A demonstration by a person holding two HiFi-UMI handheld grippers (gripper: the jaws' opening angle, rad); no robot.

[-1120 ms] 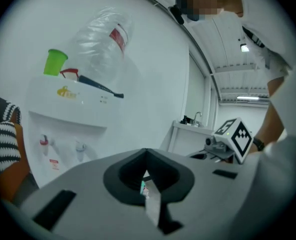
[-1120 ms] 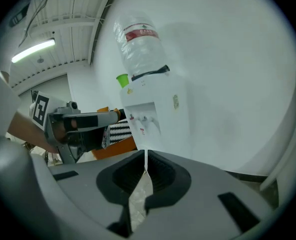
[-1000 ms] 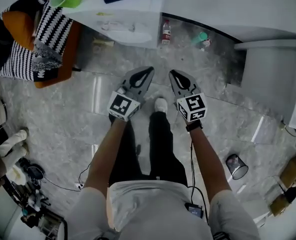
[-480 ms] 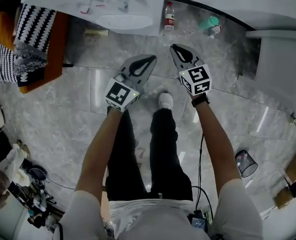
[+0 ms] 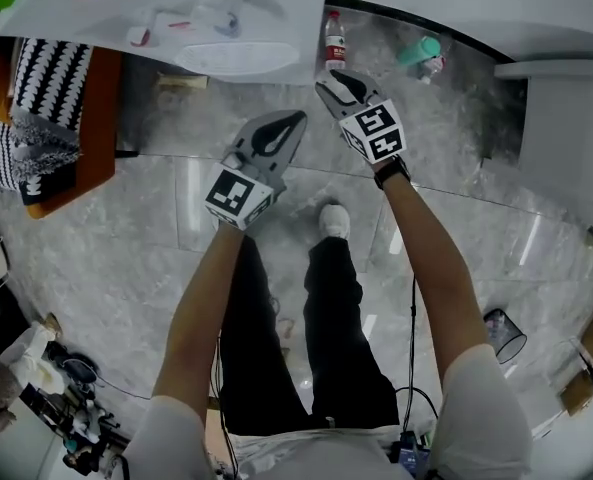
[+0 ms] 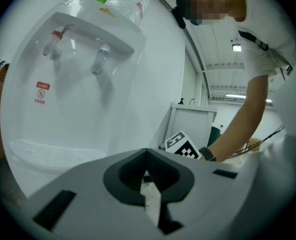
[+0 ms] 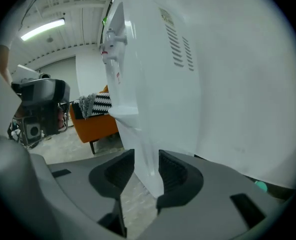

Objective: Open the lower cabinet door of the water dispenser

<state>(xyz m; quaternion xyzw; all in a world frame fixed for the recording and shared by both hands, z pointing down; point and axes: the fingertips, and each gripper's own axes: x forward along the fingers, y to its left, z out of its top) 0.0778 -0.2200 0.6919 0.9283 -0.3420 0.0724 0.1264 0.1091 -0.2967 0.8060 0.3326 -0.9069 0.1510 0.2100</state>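
The left gripper [image 5: 294, 118] [image 6: 150, 178] has its fingers clenched on nothing; the water dispenser [image 5: 226, 28] [image 6: 88, 84] stands just ahead of them, taps and drip tray facing the fingers. The right gripper [image 5: 328, 78] [image 7: 140, 176] has its fingers part-open, straddling the dispenser's [image 7: 197, 84] lower front edge [image 7: 147, 169]; whether the pads press on it cannot be told.

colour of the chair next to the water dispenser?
The chair is orange, with a black-and-white patterned cloth on it; clearest in the right gripper view.
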